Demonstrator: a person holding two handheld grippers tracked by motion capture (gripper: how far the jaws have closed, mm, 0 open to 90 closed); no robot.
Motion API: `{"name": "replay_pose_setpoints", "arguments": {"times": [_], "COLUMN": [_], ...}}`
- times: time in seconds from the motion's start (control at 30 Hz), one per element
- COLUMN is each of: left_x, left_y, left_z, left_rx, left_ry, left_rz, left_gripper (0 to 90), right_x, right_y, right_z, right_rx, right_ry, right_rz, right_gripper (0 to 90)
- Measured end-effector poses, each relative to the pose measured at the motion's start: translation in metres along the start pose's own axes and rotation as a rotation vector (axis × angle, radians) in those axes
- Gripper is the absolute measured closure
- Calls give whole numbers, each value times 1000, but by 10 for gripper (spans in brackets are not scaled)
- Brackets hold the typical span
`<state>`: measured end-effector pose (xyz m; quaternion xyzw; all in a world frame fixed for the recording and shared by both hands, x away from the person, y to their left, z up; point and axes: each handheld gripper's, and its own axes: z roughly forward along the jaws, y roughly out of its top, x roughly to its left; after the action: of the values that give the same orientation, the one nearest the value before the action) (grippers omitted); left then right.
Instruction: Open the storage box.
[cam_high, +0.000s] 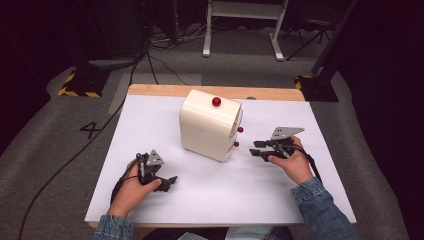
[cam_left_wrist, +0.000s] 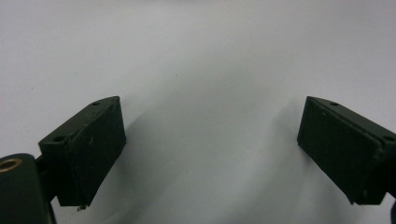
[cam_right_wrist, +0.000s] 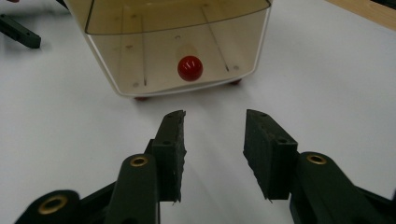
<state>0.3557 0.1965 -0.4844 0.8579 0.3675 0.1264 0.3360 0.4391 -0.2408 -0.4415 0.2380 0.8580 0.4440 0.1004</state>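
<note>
Glossy cream rounded box (cam_high: 207, 127), red knobs (cam_high: 216, 101)

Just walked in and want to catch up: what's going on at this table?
A person holds a two-jaw gripper in each hand over a white table. The right gripper points at the cream box, its jaws open and aimed at the red knob on the box's clear side panel, with a gap between them and the knob. The left gripper is open over bare table, away from the box. Nothing is gripped yet.
</note>
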Motion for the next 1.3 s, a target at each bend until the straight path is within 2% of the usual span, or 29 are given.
{"name": "replay_pose_setpoints", "arguments": {"times": [0.07,0.13,0.3,0.4,0.47,0.53,0.77,1.0,1.3], "left_x": [0,0,0,0,0,0,0,0,-1], "left_y": [0,0,0,0,0,0,0,0,0], "left_z": [0,0,1,1,1,1,1,1,1], "left_rx": [0,0,1,1,1,1,1,2,3], "left_ry": [-4,-7,-13,-11,-11,-11,-10,-11,-9], "left_rz": [-4,-4,-5,-5,-5,-6,-5,-5,3], "left_gripper": [74,70,60,60,60,60,59,59,48], "right_x": [1,2,3,5,4,4,3,3,3], "right_y": [2,5,13,15,14,14,18,17,12], "right_z": [7,14,28,34,38,41,46,44,29], "right_rx": [1,5,-11,-26,-11,-20,-16,-29,-37], "right_ry": [8,12,35,69,70,72,67,67,59], "right_rz": [-12,-46,-74,-74,-82,-86,-112,-116,-84], "right_gripper": [595,602,662,683,695,702,737,745,746]}}
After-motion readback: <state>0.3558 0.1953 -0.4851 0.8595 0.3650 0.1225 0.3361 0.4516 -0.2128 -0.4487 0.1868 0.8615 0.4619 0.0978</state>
